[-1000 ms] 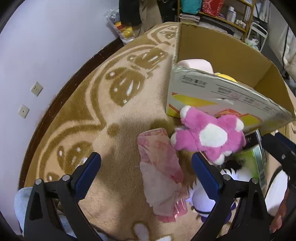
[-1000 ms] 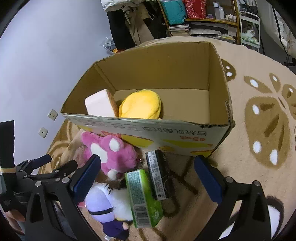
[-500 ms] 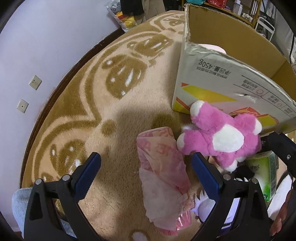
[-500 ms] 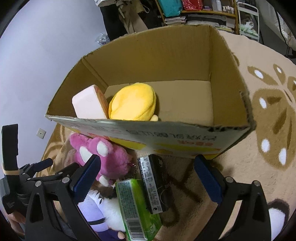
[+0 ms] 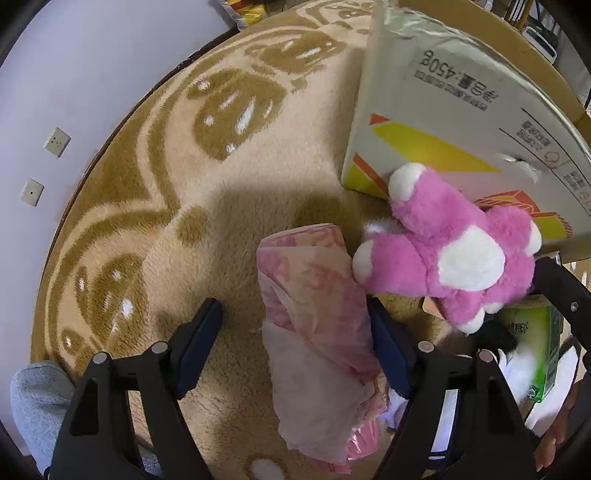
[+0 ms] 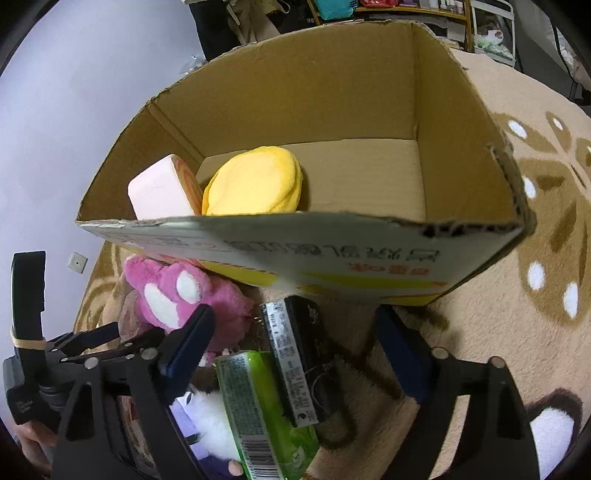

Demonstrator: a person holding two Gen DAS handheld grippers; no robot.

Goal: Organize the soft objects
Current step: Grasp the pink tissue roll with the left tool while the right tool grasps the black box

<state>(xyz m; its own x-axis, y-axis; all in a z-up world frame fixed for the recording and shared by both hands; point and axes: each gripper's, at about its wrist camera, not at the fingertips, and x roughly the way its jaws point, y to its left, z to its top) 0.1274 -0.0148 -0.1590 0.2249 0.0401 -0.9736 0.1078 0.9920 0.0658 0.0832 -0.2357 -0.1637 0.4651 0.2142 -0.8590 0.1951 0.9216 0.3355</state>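
Note:
A pink tissue pack [image 5: 314, 314] lies on the rug between the open fingers of my left gripper [image 5: 295, 325]. A pink-and-white plush [image 5: 443, 254] lies just right of it against the cardboard box [image 5: 443, 110]; it also shows in the right wrist view [image 6: 181, 295]. My right gripper [image 6: 295, 332] is open over a black pack [image 6: 299, 354] and a green pack [image 6: 258, 406]. A purple-and-white plush [image 6: 207, 417] lies beside them. The box [image 6: 295, 243] holds a yellow plush [image 6: 255, 181] and a pink block [image 6: 162, 192].
A tan patterned rug [image 5: 184, 166] covers the floor. A white wall with two sockets [image 5: 55, 140] is at the left. Shelves and hanging clothes [image 6: 332, 11] stand behind the box. My left gripper shows at the lower left of the right wrist view [image 6: 74, 347].
Both grippers have moved down and forward. The left fingers now straddle the pink tissue pack. The box fills more of the right view.

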